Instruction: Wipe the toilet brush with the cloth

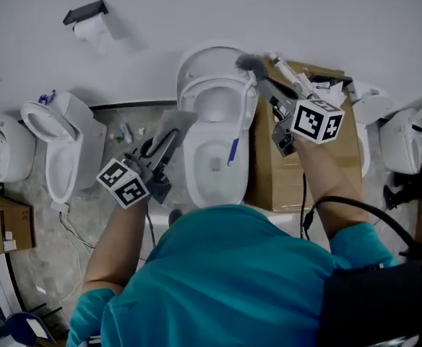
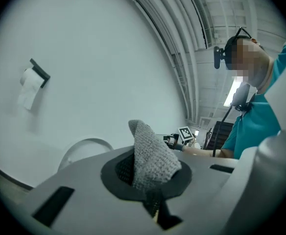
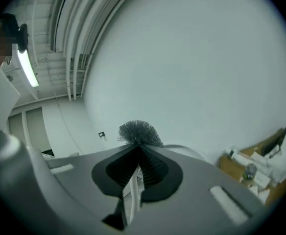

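Cloth (image 2: 150, 155) and toilet brush (image 1: 251, 65) are each in hand yet well apart, so by my reading the wipe itself has not begun and this is the bringing-together step; the left hand-held gripper (image 1: 164, 142) is closed on the grey knitted cloth, which stands up from between its jaws as a folded peak in the left gripper view; the right hand-held gripper (image 1: 272, 92) is clamped on the brush's pale handle, the dark bristle head poking out just beyond the jaws in the right gripper view; in the head view both are held above the open toilet (image 1: 214, 168), the cloth at the bowl's left edge and the bristle head near the raised lid, with a cardboard box (image 1: 269, 176) just beside the toilet on the right; next, the cloth needs to travel across to the brush, and since only a small peak of fabric is free, it should meet the brush squarely; the risk, I judge, is bristles snagging the knit and tugging it loose.
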Motion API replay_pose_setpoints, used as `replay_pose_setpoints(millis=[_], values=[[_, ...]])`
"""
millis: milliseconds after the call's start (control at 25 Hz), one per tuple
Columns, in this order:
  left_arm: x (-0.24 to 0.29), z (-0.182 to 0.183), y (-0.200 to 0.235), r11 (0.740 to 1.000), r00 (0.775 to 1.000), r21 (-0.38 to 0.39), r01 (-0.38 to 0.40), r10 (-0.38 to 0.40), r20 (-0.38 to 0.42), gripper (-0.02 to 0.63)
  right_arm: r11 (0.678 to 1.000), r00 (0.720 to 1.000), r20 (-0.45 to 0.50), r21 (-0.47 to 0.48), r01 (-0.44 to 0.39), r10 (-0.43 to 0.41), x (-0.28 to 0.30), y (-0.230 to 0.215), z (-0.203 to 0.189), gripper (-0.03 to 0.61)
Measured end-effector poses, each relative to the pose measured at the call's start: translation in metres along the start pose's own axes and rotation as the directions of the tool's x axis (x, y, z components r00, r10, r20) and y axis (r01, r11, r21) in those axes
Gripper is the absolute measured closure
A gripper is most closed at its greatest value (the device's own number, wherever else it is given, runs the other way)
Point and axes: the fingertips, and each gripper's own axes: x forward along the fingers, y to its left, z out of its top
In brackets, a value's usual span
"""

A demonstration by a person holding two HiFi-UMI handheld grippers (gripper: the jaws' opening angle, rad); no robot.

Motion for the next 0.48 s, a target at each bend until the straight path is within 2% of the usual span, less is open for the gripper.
replay_pose_setpoints(millis=[120, 280, 480], values=[[-0.001, 0.031, -0.015, 0.997, 0.998, 0.043, 0.06, -0.06, 0.003, 0.601, 0.993, 1.0, 0.025, -0.117, -0.009, 0.012, -0.001, 0.047, 0.033, 0.565], [-0.007, 0.072, -0.039, 0.984, 0.99, 0.113, 0.14, -0.141, 0.001, 0.601, 0.982, 0.997, 0.081, -0.186, 0.005, 0.01, -0.014, 0.106, 0.058, 0.565], [-0.008, 0.127, -0.059, 0.93, 0.97, 0.278, 0.242, -0.24, -0.043, 0.601, 0.967, 0.992, 0.12, -0.248, 0.055, -0.026, -0.008, 0.171, 0.07, 0.565]])
